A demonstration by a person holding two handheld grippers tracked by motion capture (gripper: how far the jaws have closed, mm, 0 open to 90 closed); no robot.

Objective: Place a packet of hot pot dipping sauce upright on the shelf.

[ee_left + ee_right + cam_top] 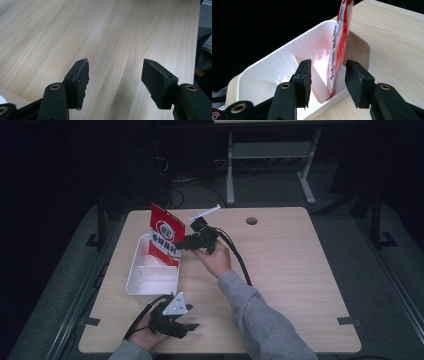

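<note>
With the red pouch standing in the white tray's far compartment, we're at the release step: right gripper jaws apart, pads clear. Left gripper wide, empty over the table. Next, we back out without tipping it.

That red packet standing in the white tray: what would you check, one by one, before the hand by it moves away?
1. Red packet bottom inside white tray: ok.
2. Right gripper jaws apart, pads off the packet, which is between them: ok.
3. Packet stands by itself: cannot tell; it leans.
4. Left gripper open, nothing between its jaws: ok.
5. Table bare to the right for drawing back: ok.
6. Tray flat on the table: ok.
</note>
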